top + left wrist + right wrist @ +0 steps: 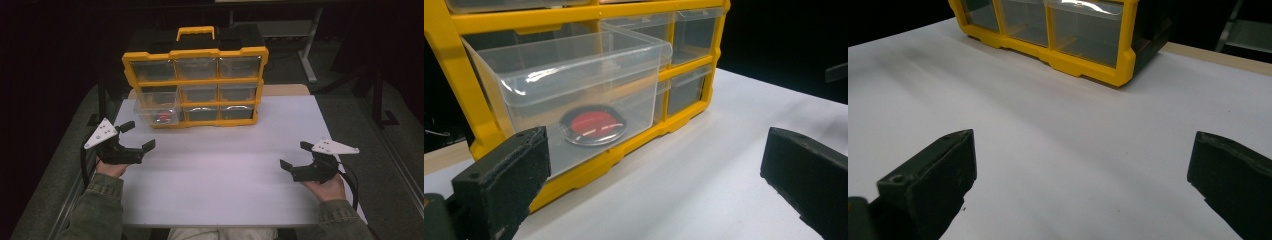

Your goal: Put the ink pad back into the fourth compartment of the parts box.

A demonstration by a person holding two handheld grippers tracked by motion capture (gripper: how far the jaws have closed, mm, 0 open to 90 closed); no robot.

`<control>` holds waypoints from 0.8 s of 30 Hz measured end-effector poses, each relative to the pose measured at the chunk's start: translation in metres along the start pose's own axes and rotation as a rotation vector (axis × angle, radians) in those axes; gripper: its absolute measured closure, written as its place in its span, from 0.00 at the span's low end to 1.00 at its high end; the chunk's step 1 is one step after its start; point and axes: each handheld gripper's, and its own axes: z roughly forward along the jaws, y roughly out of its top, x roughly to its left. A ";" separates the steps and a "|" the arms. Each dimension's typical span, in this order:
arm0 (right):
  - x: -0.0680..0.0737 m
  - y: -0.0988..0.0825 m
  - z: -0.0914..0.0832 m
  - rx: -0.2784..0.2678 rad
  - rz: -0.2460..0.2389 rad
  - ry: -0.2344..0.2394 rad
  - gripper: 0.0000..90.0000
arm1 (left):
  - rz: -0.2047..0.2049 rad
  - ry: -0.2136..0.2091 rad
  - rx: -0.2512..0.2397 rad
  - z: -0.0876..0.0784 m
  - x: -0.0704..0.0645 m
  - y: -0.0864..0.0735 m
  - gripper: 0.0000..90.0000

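Note:
A yellow organiser (pixel 196 53) with clear drawers stands at the back of the white table (pixel 225 165). Its bottom-left drawer (pixel 156 111) is pulled out, and a round red-and-black disc (pixel 163 116) lies in it. In the left gripper view the drawer (pixel 574 75) and the disc (pixel 593 126) are just ahead of the jaws. My left gripper (pixel 138 136) is open, a short way in front of that drawer, holding nothing. My right gripper (pixel 296 155) is open near the table's right edge, over bare tabletop, with the organiser (pixel 1058 30) farther off.
A wooden surface (pixel 285 90) shows behind the white table on the right. A table leg and frame (pixel 310 45) stand on the dark floor behind the organiser. The person's sleeves (pixel 97 210) come in at the bottom corners.

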 end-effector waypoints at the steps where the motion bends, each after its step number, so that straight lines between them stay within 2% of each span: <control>1: 0.000 0.000 0.000 -0.002 0.001 0.001 0.00 | 0.001 -0.001 -0.002 0.000 0.000 -0.002 0.00; 13: 0.001 0.001 -0.001 -0.011 0.002 0.004 0.00 | -0.015 0.009 0.016 0.001 -0.004 -0.024 0.00; 18: 0.002 0.001 -0.001 -0.020 0.003 0.009 0.00 | -0.028 0.020 -0.009 -0.004 -0.004 -0.031 0.00; 24: 0.001 0.000 -0.002 -0.025 0.002 0.010 0.00 | -0.060 0.024 -0.018 -0.009 -0.001 -0.039 0.00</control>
